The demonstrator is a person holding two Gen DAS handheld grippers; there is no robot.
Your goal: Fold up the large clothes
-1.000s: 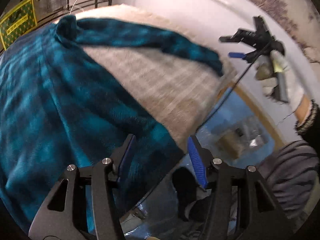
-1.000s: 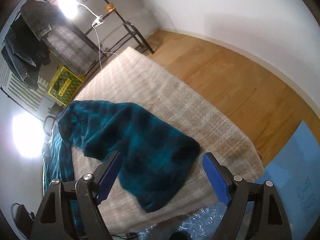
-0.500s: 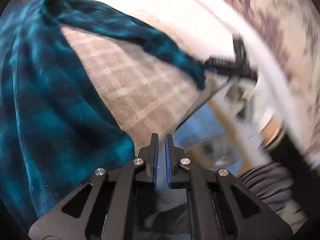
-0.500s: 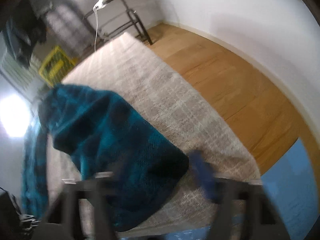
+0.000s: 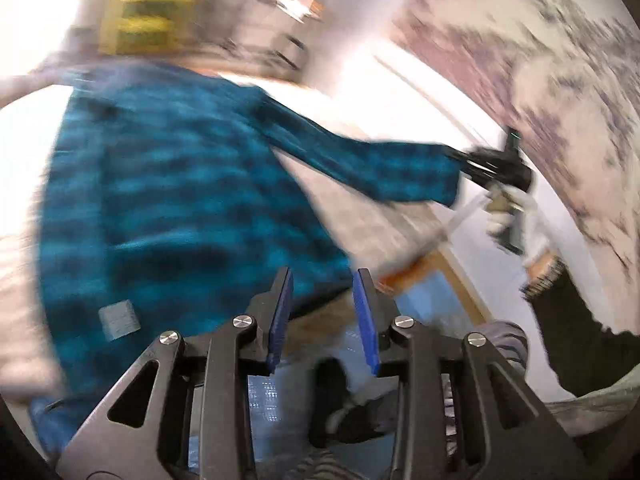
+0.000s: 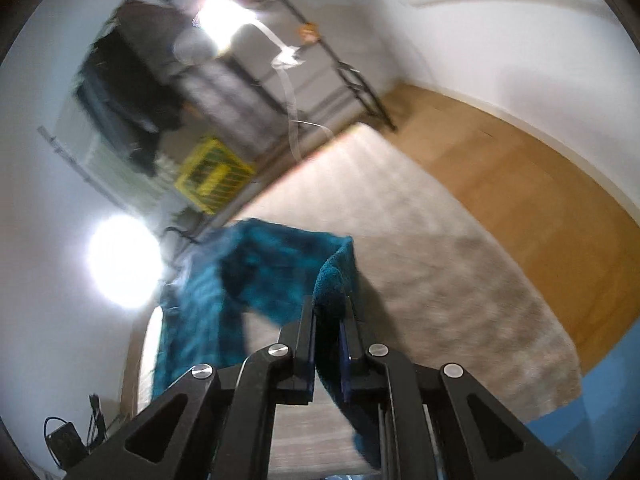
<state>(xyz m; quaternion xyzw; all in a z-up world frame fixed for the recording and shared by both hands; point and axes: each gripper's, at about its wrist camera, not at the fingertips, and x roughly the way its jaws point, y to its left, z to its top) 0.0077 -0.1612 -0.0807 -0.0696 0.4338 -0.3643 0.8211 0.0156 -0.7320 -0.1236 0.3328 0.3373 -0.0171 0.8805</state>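
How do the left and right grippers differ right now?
The left gripper stands open, its jaws having just been opening, nothing pinched; the right gripper, jaws just closing, clamps the sleeve of the teal shirt. The left faces the shirt's body; the right holds the sleeve above the rug. Both have blue pads.

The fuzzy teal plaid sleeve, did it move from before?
Yes. The fuzzy teal plaid sleeve has lifted off the beige rug, where it lay flat; the right gripper jaws just closed on it.

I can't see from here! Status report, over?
Right gripper shut on teal plaid shirt sleeve, lifting it. Left gripper just reopened, empty, shirt hem beyond. Rug clear, over.
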